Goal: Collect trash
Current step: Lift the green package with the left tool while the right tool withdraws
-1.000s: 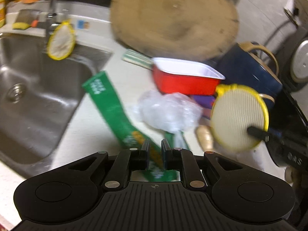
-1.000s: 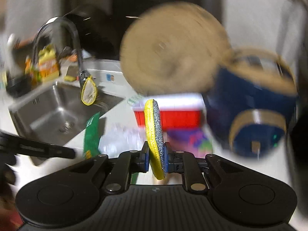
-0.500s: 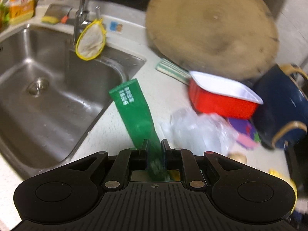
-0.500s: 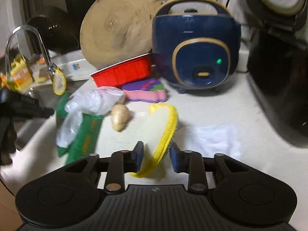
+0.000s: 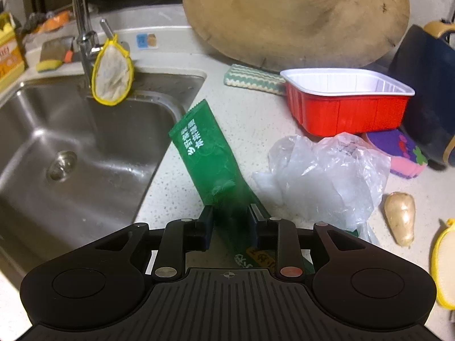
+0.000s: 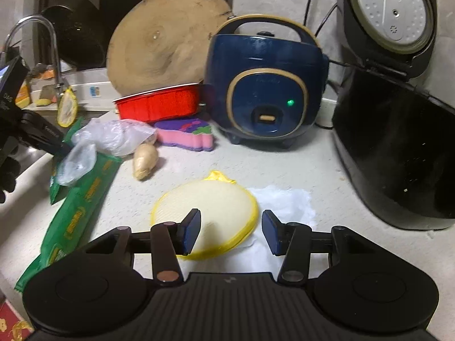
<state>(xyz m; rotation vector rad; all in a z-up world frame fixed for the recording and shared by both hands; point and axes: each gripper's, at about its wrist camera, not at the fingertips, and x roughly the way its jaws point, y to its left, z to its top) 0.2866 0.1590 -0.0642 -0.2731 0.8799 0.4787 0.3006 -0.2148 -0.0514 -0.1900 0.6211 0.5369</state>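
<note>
Left tool [image 5: 230, 216] pinches the long green plastic snack wrapper [image 5: 206, 153] at centre frame, apparently lifted off the speckled white tabletop [image 5: 250, 113] beside the steel sink [image 5: 71, 142]. Crumpled clear plastic bag [image 5: 327, 176] lies right of it. Right tool [image 6: 229, 228] spread wide over round yellow-rimmed mesh scrubber [image 6: 219, 199], lower centre.

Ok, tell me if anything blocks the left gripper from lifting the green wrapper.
Nothing stands between them: the left gripper already straddles the green wrapper. But the clear plastic bag lies on the wrapper's lower end, so it may drag along.
</note>
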